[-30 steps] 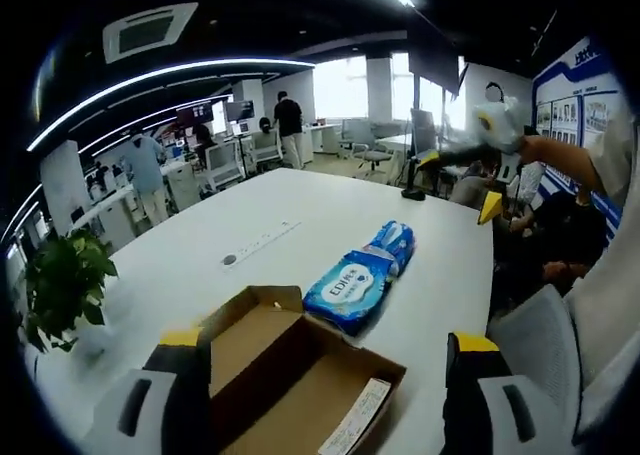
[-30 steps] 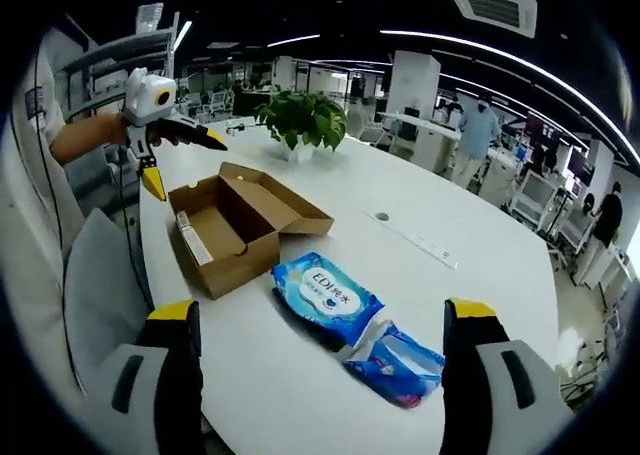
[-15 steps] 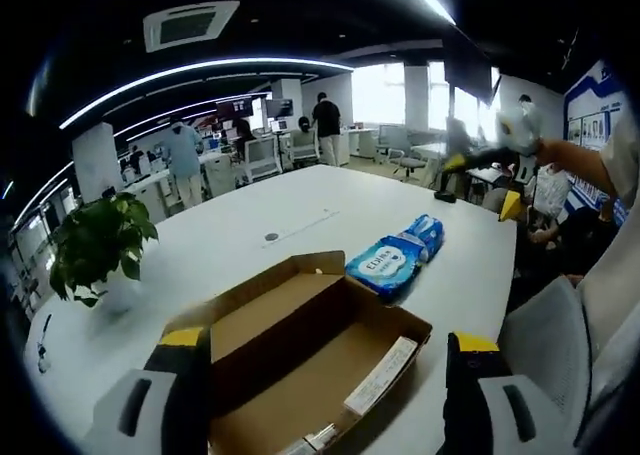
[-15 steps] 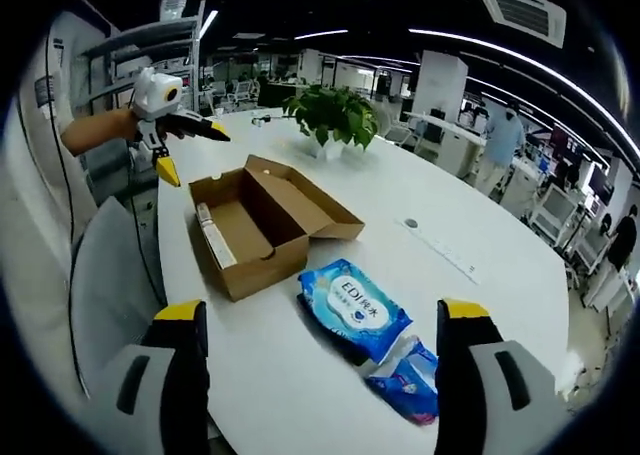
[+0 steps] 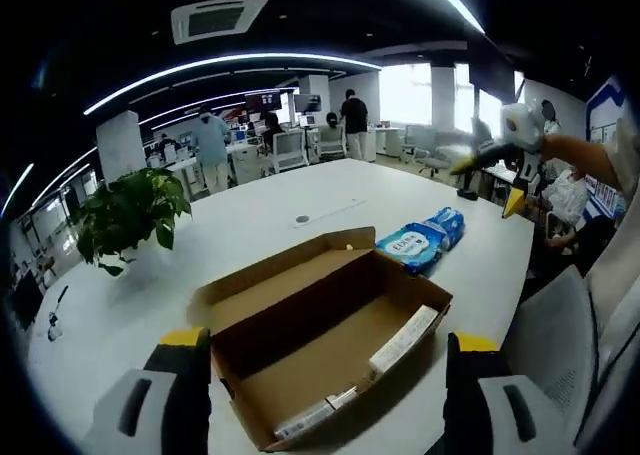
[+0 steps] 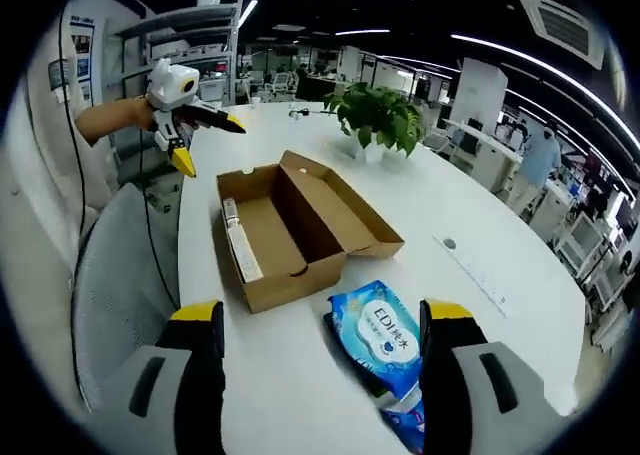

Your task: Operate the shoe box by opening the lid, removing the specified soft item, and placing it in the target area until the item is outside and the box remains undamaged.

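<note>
An open brown cardboard shoe box (image 5: 320, 340) (image 6: 290, 235) lies on the white table (image 5: 250, 230), lid folded back, with only a paper slip (image 5: 402, 340) inside. A blue wipes pack (image 5: 412, 243) (image 6: 382, 337) rests on the table beside it, and a second blue pack (image 5: 448, 223) lies just past it. My left gripper (image 5: 322, 400) is open, held above the box's near end. My right gripper (image 6: 318, 360) is open over the table, the wipes pack between its jaws' line of sight. Each gripper appears in the other's view, held in a hand: the right gripper (image 5: 505, 147) and the left gripper (image 6: 180, 105).
A potted plant (image 5: 125, 215) (image 6: 383, 120) stands on the table beyond the box. A grey chair back (image 6: 115, 285) (image 5: 545, 350) sits at the table's edge. A power strip (image 6: 480, 275) lies in the tabletop. People stand at desks far behind.
Both views have shifted. The left gripper's view has swung so the box sits more centred and the plant comes in. The right gripper's view has moved closer to the box and wipes pack.
</note>
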